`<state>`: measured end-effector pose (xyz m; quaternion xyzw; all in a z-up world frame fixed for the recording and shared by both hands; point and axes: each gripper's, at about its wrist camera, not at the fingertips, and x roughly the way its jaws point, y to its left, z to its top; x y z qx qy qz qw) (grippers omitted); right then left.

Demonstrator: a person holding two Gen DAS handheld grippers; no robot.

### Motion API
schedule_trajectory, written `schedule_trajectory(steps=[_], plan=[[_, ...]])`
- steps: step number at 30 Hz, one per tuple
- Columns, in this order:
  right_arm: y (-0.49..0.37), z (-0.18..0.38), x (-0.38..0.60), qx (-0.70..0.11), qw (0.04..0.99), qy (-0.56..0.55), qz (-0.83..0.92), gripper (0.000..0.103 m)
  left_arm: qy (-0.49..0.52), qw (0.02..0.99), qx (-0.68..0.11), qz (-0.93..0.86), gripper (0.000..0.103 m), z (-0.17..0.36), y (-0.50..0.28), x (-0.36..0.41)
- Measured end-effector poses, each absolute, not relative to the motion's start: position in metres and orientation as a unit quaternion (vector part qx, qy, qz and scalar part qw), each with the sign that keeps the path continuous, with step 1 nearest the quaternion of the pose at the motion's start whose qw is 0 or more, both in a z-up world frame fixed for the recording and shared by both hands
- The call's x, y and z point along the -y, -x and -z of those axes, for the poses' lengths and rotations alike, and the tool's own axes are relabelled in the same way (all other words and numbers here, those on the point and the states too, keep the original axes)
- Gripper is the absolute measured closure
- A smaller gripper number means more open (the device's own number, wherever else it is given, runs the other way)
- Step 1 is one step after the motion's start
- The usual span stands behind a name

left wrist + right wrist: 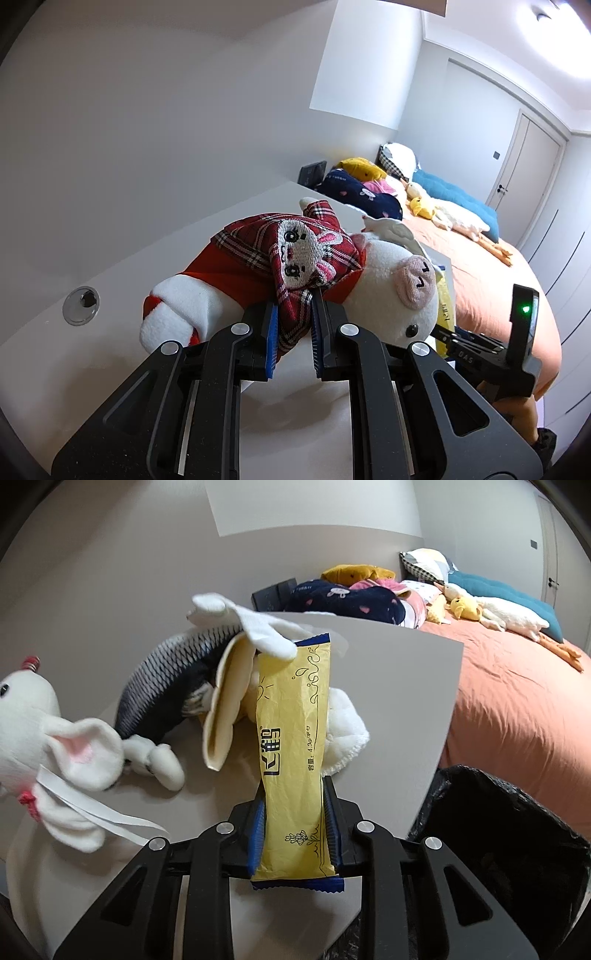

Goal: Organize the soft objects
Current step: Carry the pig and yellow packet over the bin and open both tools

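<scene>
The left gripper (293, 325) pinches the plaid dress of the plush pig (384, 280), lifting it clear of the desk (110, 258); the right gripper (293, 834) clamps a yellow sachet (293, 738) (apparently litter, not a toy) beside the black-lined bin (498, 830), probably for discarding.

Plush pig (388, 291) lying on desk (110, 280); fish plush (166, 679) behind packet (295, 746); bed (517, 701) right of desk.

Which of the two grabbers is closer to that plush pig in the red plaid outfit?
Left. The left gripper is clamped on the plush pig by its plaid cloth. The right gripper holds a yellow packet off to the pig's side.
</scene>
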<state>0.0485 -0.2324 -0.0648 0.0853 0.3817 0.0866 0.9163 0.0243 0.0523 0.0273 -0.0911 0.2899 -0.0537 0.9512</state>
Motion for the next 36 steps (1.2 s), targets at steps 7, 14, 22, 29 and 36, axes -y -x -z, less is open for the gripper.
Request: schedule_trajectory(steps=[7,14,22,29,36], plan=[[-0.019,0.041,0.248,-0.36,0.924,-0.097,-0.08,0.074,0.081,0.953,-0.286,0.059,0.089,-0.036,-0.01,-0.036],[0.015,0.021,0.275,-0.334,0.936,-0.095,-0.057,0.074,0.073,0.947,-0.301,0.08,0.089,-0.032,0.001,-0.001],[0.049,0.009,0.31,-0.315,0.943,-0.1,-0.032,0.074,0.059,0.943,-0.305,0.117,0.089,-0.031,0.013,0.044],[0.074,0.007,0.34,-0.304,0.947,-0.108,-0.005,0.074,0.048,0.938,-0.308,0.15,0.089,-0.029,0.017,0.081],[0.099,0.005,0.369,-0.292,0.949,-0.117,0.022,0.074,0.028,0.931,-0.313,0.186,0.089,-0.024,0.023,0.117]])
